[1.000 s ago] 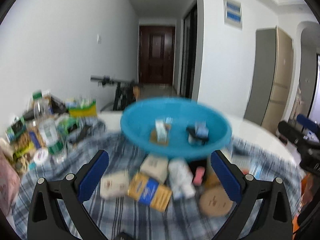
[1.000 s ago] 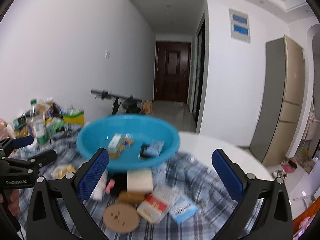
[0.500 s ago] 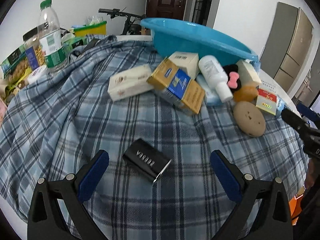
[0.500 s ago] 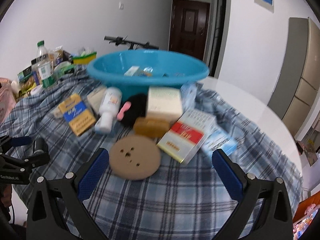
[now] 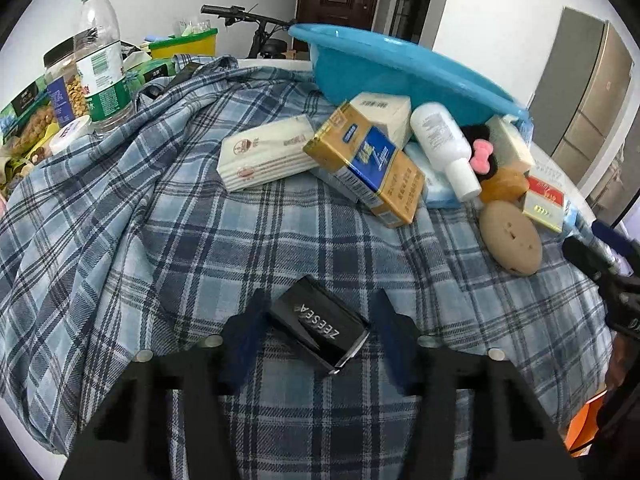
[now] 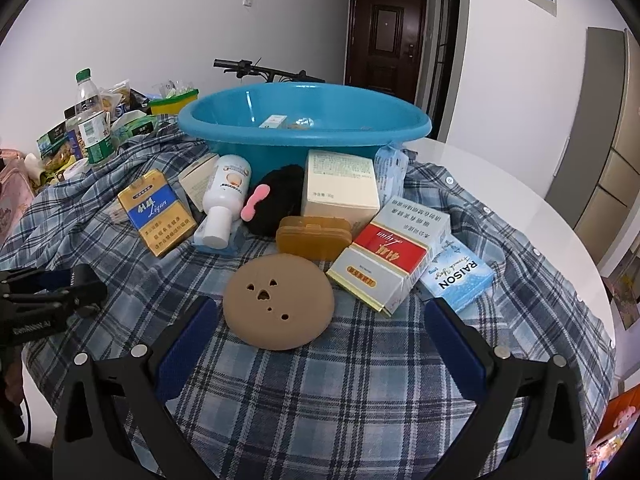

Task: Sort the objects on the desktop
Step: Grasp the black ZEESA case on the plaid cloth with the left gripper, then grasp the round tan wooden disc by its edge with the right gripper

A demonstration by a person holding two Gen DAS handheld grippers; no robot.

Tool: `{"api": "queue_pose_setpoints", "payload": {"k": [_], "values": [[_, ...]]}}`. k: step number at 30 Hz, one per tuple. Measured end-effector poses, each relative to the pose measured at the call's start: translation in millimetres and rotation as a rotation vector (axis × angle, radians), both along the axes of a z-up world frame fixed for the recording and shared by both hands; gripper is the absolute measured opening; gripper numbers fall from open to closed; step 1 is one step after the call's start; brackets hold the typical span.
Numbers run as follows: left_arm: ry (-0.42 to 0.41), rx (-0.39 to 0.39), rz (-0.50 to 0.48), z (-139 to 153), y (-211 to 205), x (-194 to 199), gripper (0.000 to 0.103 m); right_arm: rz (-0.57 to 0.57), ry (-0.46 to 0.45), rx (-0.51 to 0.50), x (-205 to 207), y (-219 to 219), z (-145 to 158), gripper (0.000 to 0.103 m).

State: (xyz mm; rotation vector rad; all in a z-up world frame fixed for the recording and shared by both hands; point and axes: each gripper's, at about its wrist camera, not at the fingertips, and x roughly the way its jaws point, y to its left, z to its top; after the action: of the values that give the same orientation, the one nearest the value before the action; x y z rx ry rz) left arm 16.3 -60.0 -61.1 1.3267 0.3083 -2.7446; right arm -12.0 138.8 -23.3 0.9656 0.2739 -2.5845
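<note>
Straddling a black box (image 5: 318, 326) on the plaid-covered desk (image 5: 160, 240), the left tool (image 5: 316, 332) stood nearly closed around it, while the right tool (image 6: 320, 334) hung wide apart before a tan disc (image 6: 279, 306).

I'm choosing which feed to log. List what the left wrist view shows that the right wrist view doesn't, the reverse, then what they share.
Only the left wrist view shows the black ZEESEA box between the fingers of the left gripper, and the white tissue pack.

Only the right wrist view shows the inside of the blue basin, with a few small items in it, and the RAISON box. The right gripper is open, with the tan disc just ahead.

Both show the basin, the disc, the gold-and-blue box and the white bottle.
</note>
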Motion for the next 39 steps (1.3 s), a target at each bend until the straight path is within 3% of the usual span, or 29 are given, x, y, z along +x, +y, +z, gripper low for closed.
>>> {"api": "queue_pose_setpoints", "payload": {"k": [2,6,15,19,23,25,27,33,39], "values": [[0.045,0.025,-0.009,8,-1,5,0.053,0.004,-0.002,0.001,0,-1,-1,0.103],[0.089,-0.007,-0.025,23,6,7,0.052,0.016,-0.011,-0.006,0,-4,-3,0.103],[0.096,-0.001,-0.075,26,25,-7,0.052,0.033,-0.113,0.049,-19,-22,-26,0.103],[0.104,-0.003,-0.084,29,30,-9,0.052,0.054,-0.187,0.027,-34,-31,-36,0.103],[0.116,-0.007,-0.087,32,32,-9,0.052,0.068,-0.195,0.044,-34,-38,-41,0.103],[0.113,-0.005,-0.088,31,32,-11,0.052,0.074,-0.198,0.046,-36,-38,-44,0.099],[0.108,0.0,-0.09,30,32,-11,0.052,0.071,-0.197,0.042,-36,-36,-44,0.081],[0.106,-0.005,-0.092,27,33,-12,0.052,0.092,-0.182,-0.04,-27,-23,-32,0.076],[0.113,-0.014,-0.102,27,38,-15,0.052,0.085,-0.15,-0.032,-19,-21,-21,0.077]]}}
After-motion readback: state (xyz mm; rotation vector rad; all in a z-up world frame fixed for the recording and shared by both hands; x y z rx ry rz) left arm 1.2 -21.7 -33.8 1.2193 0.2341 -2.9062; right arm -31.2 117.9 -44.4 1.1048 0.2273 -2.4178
